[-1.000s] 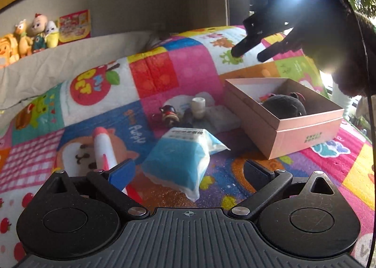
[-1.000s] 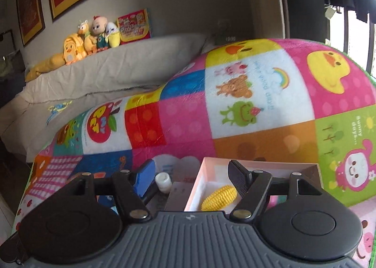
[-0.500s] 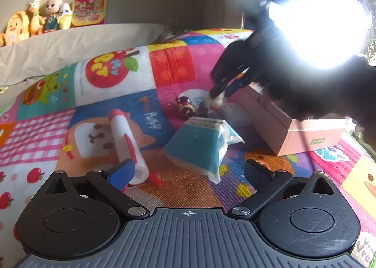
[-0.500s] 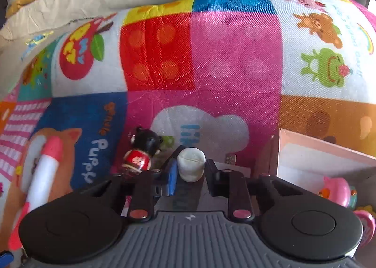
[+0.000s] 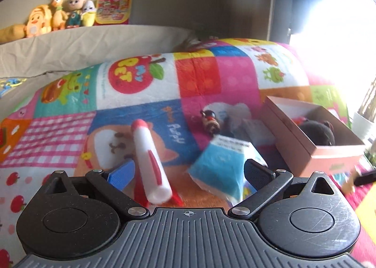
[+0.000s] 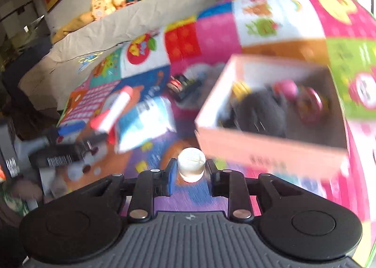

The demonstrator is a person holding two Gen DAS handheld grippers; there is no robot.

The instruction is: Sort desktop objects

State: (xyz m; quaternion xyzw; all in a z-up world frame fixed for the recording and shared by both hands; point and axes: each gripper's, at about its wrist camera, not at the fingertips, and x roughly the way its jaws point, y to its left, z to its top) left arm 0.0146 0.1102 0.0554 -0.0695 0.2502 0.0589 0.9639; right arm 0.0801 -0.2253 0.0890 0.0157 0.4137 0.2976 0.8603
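Small white cap (image 6: 191, 164), clamped upright between the right gripper (image 6: 190, 174) pads above the mat; pink box (image 6: 265, 148) at one o'clock, holding a black plush (image 6: 260, 113), pink toys and a yellow piece; left gripper (image 5: 188, 171) spread apart, empty, over the marker (image 5: 150, 160).

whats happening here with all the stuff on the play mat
A person is sorting small things into the pink box. The right tongs are shut on a small white cap, held in front of the box. The left tongs hang open over the mat near the white and red pen and the blue packet, gripping nothing.
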